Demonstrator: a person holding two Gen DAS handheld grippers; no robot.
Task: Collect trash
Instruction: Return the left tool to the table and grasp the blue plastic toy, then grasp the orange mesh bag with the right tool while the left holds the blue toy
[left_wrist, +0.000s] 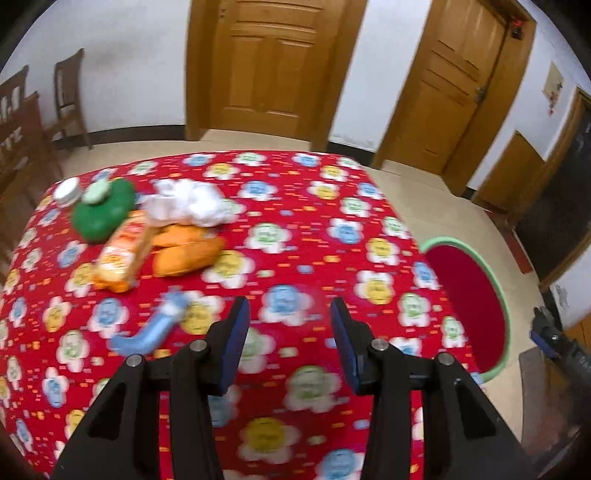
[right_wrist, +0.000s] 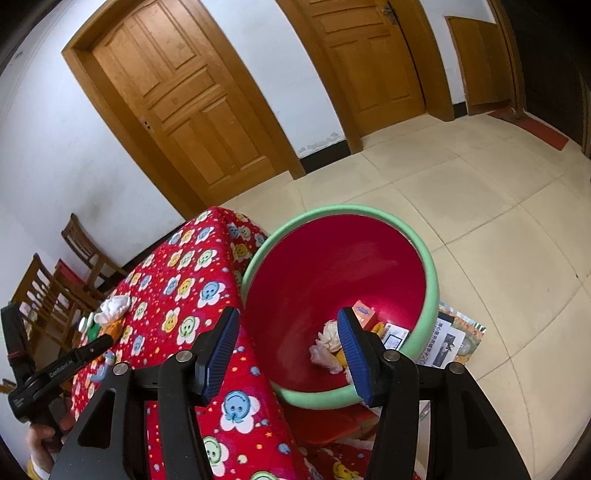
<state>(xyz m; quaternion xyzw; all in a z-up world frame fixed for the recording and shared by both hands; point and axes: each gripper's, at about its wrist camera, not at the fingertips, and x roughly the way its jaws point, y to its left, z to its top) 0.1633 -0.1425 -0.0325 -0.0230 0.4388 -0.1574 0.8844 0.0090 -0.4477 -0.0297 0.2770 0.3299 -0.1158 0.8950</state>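
My left gripper is open and empty above the red flowered tablecloth. Ahead to its left lie a blue wrapper, an orange packet, orange bread-like pieces, crumpled white tissue, a green bottle and a white cap. My right gripper is open and empty, over the mouth of the red bin with the green rim. Inside the bin lie a crumpled wrapper and a small orange box.
The bin stands on the floor against the table's right edge and also shows in the left wrist view. Printed papers lie on the floor beside it. Wooden chairs stand at the far left. Wooden doors are behind the table.
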